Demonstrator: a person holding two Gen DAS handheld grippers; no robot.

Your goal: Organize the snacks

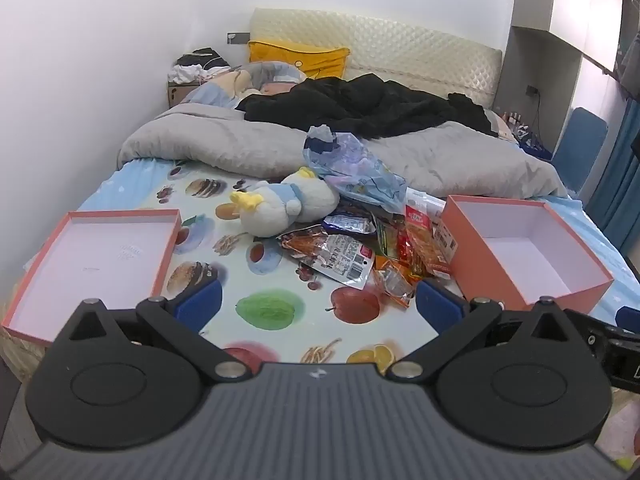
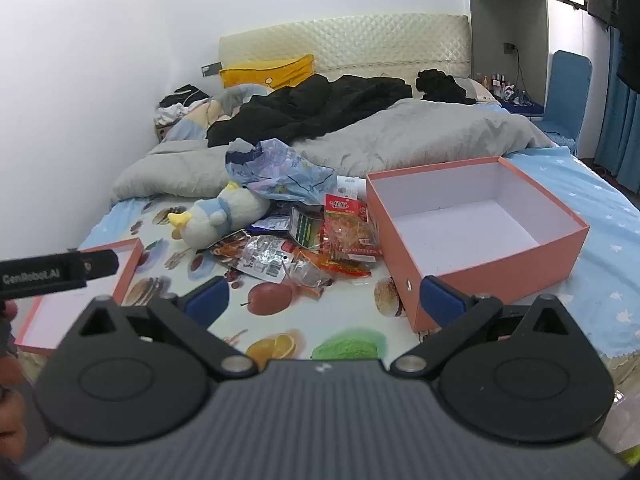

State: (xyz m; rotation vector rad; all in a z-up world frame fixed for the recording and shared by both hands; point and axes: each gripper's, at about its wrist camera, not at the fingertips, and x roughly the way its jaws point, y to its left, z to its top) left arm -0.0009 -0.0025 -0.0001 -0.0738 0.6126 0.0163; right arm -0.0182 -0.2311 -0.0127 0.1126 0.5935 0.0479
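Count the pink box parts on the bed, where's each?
2. The shallow box lid lies open side up at the bed's near left. The deeper box sits at the right, empty, beside the snack pile. None seems hidden.

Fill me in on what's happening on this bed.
A person holds two grippers over the bed, about to sort snacks. The left gripper and right gripper are both open and empty. The snack packets lie in a heap beside a plush duck and a plastic bag. The deep pink box is empty, and its lid lies open on the left.
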